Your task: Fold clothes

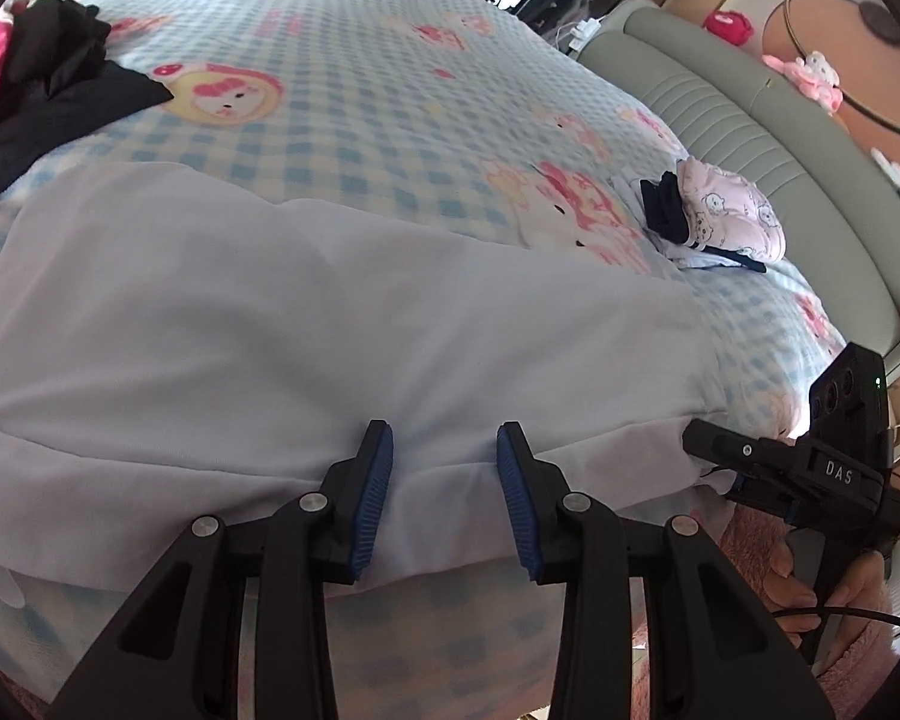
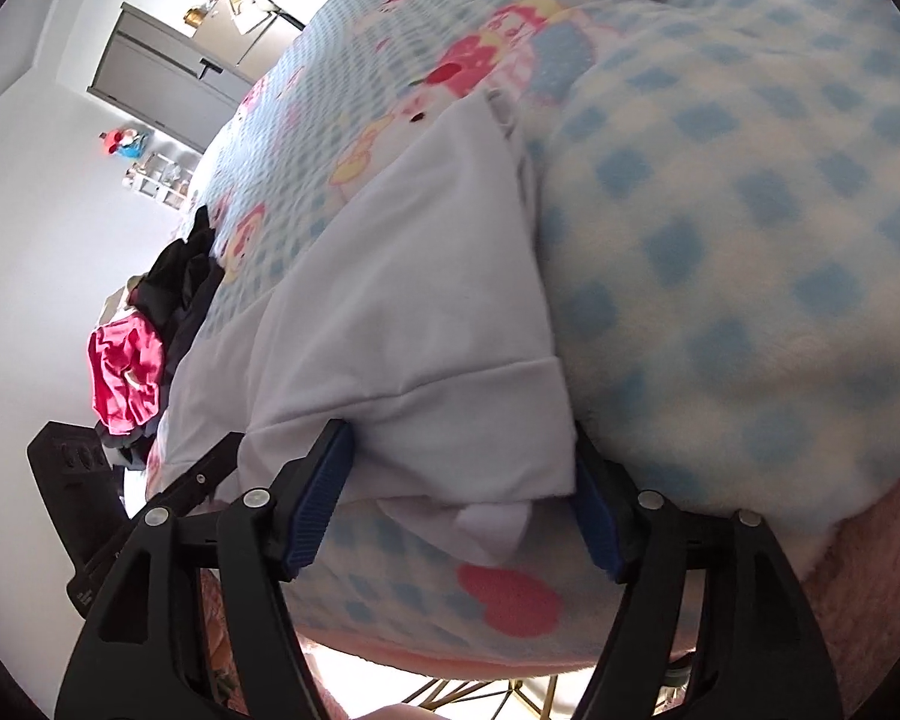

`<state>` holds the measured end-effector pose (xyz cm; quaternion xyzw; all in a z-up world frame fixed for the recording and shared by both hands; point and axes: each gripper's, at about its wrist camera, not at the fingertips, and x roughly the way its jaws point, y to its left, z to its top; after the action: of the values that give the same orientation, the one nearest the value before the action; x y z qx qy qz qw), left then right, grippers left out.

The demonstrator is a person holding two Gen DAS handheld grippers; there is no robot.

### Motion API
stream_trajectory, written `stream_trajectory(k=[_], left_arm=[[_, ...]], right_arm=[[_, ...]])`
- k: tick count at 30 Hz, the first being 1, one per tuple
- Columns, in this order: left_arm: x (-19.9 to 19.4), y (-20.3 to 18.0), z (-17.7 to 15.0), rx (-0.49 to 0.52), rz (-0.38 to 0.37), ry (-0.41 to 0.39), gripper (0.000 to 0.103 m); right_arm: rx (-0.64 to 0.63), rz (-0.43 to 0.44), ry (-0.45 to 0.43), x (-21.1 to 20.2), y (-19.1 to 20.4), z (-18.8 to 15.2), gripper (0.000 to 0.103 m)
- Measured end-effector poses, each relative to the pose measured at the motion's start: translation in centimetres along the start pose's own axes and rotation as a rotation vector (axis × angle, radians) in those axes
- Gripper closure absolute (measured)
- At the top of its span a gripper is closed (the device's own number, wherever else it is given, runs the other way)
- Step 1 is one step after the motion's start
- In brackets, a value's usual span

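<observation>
A white garment (image 1: 306, 324) lies spread flat on the checked blanket (image 1: 360, 90), its near hem at the bed's front edge. My left gripper (image 1: 447, 456) is open, and the hem's fold runs between its blue pads (image 1: 375, 480). The right gripper (image 1: 750, 456) sits at the garment's right corner, held by a hand (image 1: 810, 582). In the right wrist view the white garment (image 2: 426, 300) ends in a corner that lies between the widely parted fingers of my right gripper (image 2: 459, 492), which is open. The left gripper (image 2: 204, 474) shows at the left, partly under the cloth.
A black clothes pile (image 1: 60, 78) and a pink garment (image 2: 123, 378) lie at the bed's far left. Folded pink and navy clothes (image 1: 720, 216) rest near the grey headboard (image 1: 750, 138). Plush toys (image 1: 810, 75) sit behind it. The bed's edge drops off just below the grippers.
</observation>
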<state>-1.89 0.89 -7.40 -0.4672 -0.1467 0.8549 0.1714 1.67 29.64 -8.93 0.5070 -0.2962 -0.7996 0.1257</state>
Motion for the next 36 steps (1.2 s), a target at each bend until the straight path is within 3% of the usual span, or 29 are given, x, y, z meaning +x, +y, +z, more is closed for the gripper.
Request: stream_trajectory(k=[1,3,5,8,11,16,18,20,24,28,33,36], left_arm=[[0.0,0.1,0.0,-0.001,-0.002,0.001,0.064],[-0.1,0.1,-0.1,-0.004,-0.007,0.000,0.064],[-0.6,0.1,0.1,-0.015,-0.023,-0.013,0.064],[-2.3,-0.9,0.8,-0.008,-0.102,-0.072,0.064],[-2.9,-3.5,1.5,0.078,-0.132,-0.104,0.064],[1.6,-4.8,1.1,0.086,-0.123,0.034,0.064],[2.8,-4.1,0.4,0.069,-0.099,0.073,0.065],[3.1,-3.6,0.4,0.048,-0.112,0.087,0.066],[3.1,-3.1,0.3,0.023,-0.137,0.092,0.069],[0.6,0.3,0.4,-0.124,-0.208,0.045,0.069],[-3.4,6.2,0.6,-0.371,-0.342,-0.069,0.056],[-4.6,7.5,0.9,-0.425,-0.422,-0.106,0.046]], right_arm=[[0.002,0.019,-0.003,0.0,0.1,0.0,0.039],[0.007,0.058,-0.021,-0.4,0.4,0.0,0.060],[0.002,0.056,-0.045,-0.9,0.6,0.0,0.066],[0.040,0.055,-0.059,-1.3,0.2,0.0,0.066],[0.082,0.068,-0.093,-2.2,-0.6,-0.2,0.060],[0.143,0.127,-0.112,-2.2,-1.3,0.4,0.052],[0.123,0.121,-0.091,-1.5,-0.8,0.7,0.068],[0.044,0.123,-0.117,-1.8,1.1,0.9,0.076],[-0.132,0.157,-0.152,-2.4,6.2,1.5,0.077],[-0.276,0.187,-0.138,-1.7,10.6,1.8,0.077],[-0.367,0.230,-0.075,-0.2,13.5,1.0,0.077],[-0.409,0.243,-0.020,1.3,15.0,0.3,0.077]])
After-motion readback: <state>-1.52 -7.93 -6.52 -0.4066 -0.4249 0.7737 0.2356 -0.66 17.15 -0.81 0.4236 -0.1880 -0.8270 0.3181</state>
